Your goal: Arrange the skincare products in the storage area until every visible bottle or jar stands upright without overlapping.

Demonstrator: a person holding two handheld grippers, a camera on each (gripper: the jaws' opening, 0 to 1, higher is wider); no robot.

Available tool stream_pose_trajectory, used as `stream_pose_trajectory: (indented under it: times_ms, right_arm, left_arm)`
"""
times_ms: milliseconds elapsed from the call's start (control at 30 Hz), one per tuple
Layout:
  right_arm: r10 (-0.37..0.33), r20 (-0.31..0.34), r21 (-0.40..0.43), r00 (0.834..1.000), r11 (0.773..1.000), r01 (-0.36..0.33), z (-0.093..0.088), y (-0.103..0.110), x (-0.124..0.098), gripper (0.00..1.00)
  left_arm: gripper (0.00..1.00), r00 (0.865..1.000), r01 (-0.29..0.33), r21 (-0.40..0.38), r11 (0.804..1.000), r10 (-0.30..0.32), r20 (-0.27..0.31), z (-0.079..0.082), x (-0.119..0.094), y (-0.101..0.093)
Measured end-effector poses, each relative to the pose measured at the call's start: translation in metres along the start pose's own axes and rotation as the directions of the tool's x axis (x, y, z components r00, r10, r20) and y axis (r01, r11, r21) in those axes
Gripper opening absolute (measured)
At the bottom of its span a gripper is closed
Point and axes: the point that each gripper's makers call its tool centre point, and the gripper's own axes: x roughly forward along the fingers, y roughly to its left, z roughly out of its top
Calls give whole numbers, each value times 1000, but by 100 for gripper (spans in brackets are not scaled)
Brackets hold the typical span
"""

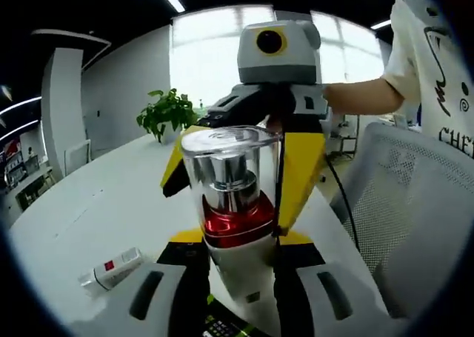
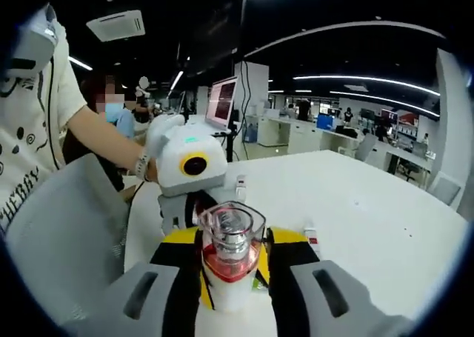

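- In the left gripper view, the left gripper (image 1: 235, 292) has its jaws pressed against the white base of a pump bottle (image 1: 231, 204), pinching it at the middle of the view.
- The pump bottle stands upright between the jaws, with a clear square cap, a silver collar and a red band below it.
- The right gripper (image 1: 255, 174) faces in from 12 o'clock, its yellow-and-black jaws flanking the same bottle on both sides; whether they actually touch it cannot be told.
- A small white tube with a red label (image 1: 112, 269) lies flat on the white table (image 1: 89, 211) at 8 o'clock, well apart from the bottle.
- A potted plant (image 1: 167, 113) stands on the far table edge at 11 o'clock.
- In the right gripper view, the bottle (image 2: 229, 255) sits between that gripper's jaws, with the left gripper (image 2: 215, 229) opposite.
- A person's hand (image 2: 152, 148) holds the left gripper at 10 o'clock.
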Motion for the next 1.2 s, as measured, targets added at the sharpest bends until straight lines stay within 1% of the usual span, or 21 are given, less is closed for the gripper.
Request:
stream_pose_trajectory:
  times_ms: [100,233,300,333,400,433,533,600,667,767,833,867,967,1000,1033,1133,1200]
  right_arm:
    - [25,21,-1,999,1000,-25,2,5,1,32]
    - [-4,36,14,999,1000,3,1,2,-1,31]
    - [-26,37,22,999,999,25,1,-1,-2,31]
    - [-41,34,28,999,999,40,0,-4,-3,31]
    - [-64,33,28,997,998,63,0,-8,-4,31]
    - [-72,31,34,997,997,71,-1,-9,-4,30]
    - [-89,30,42,996,995,88,-1,-12,-6,30]
    - [-98,26,42,995,994,97,-2,-14,-6,30]
    - [-111,22,46,994,993,110,-2,-17,-6,30]
    - [-126,10,42,992,991,126,-3,-20,-6,30]
    - [-136,12,49,991,990,135,-3,-22,-6,30]
    - [-143,11,51,990,989,142,-3,-23,-5,30]
    - [-152,14,55,988,987,151,-3,-25,-6,30]
    - [-153,16,55,988,987,152,-2,-25,-6,30]
    - [-155,17,56,988,986,154,-2,-25,-6,30]
    - [-154,18,51,988,987,153,-2,-25,-5,30]
    - [-157,19,49,987,987,156,-2,-28,-5,30]
  left_arm:
    - [27,1000,21,4,1000,-21,11,1,0,-1]
    - [27,999,32,15,999,-32,20,1,1,-2]
    - [28,1000,23,9,1000,-23,14,1,2,0]
    - [28,1000,6,12,1000,-6,11,0,2,2]
    - [29,1000,-12,13,1000,11,19,1,3,6]
    - [30,1000,-14,8,1000,14,24,3,4,7]
    - [36,999,-24,31,999,23,31,6,6,6]
    - [38,1000,-22,42,999,21,15,2,6,6]
    - [38,999,-40,52,998,41,-19,-5,7,10]
    - [39,998,-49,44,998,50,-28,-8,6,12]
    - [41,996,-74,57,996,77,-36,-8,4,17]
    - [40,995,-86,70,994,89,-36,-8,4,20]
    - [33,993,-108,69,992,111,-34,-6,2,25]
    - [30,993,-108,71,992,111,-41,-7,2,26]
    - [30,992,-113,78,990,118,-52,-8,1,28]
    - [31,991,-120,82,989,124,-53,-7,2,29]
    - [29,991,-120,81,989,125,-53,-8,2,30]
